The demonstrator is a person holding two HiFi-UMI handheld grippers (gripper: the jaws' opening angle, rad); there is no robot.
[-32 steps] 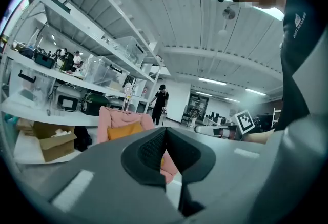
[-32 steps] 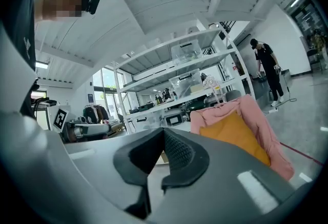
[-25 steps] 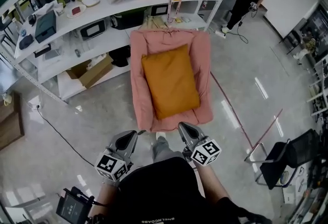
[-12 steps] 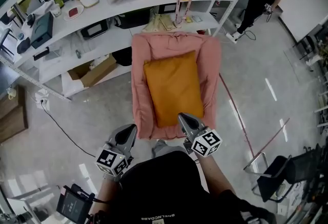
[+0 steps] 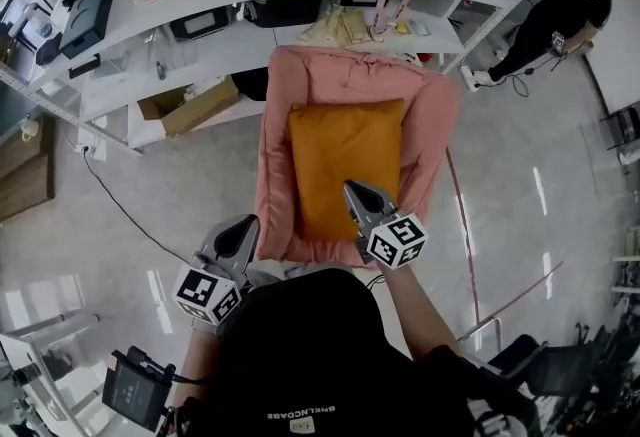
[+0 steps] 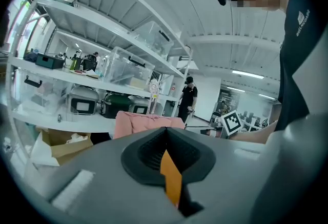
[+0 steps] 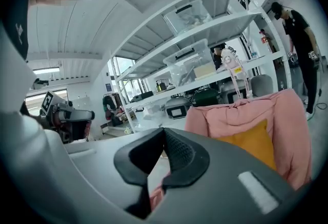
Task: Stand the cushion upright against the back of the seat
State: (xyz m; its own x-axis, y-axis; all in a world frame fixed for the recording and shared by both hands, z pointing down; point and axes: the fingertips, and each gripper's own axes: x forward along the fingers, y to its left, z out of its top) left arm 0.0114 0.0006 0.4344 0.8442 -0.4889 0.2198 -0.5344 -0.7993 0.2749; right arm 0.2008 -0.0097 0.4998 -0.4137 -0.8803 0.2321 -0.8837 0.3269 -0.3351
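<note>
Left gripper [image 5: 247,224]: jaws closed tip to tip and empty, just outside the seat's near left corner, over the floor.
Right gripper [image 5: 352,189]: jaws closed and holding nothing, above the cushion's near edge. I cannot tell whether it touches.
Cushion [image 5: 345,160]: orange, lying flat on the seat base, far edge near the back — not yet stood up.
Risk at the grip: with both jaws closed nothing can be taken. A shallow pinch may catch only the cover, and the soft filling would likely sag out.
Risk at the lean: stood too steep or off-centre, it may well flop forward, or slide over the low front edge.
Seat [image 5: 279,130]: pink and padded with raised sides. It looks light, so a hard push could shove it across the floor.
Floor [image 5: 540,160]: pale and glossy. A black cable [image 5: 112,199] trails at the left — a trip hazard.
Shelving [image 5: 230,37]: white and crowded, right behind the seat back, with a cardboard box [image 5: 186,104] underneath.
Room beyond: a person in black [image 5: 562,10] stands well apart at far right.
</note>
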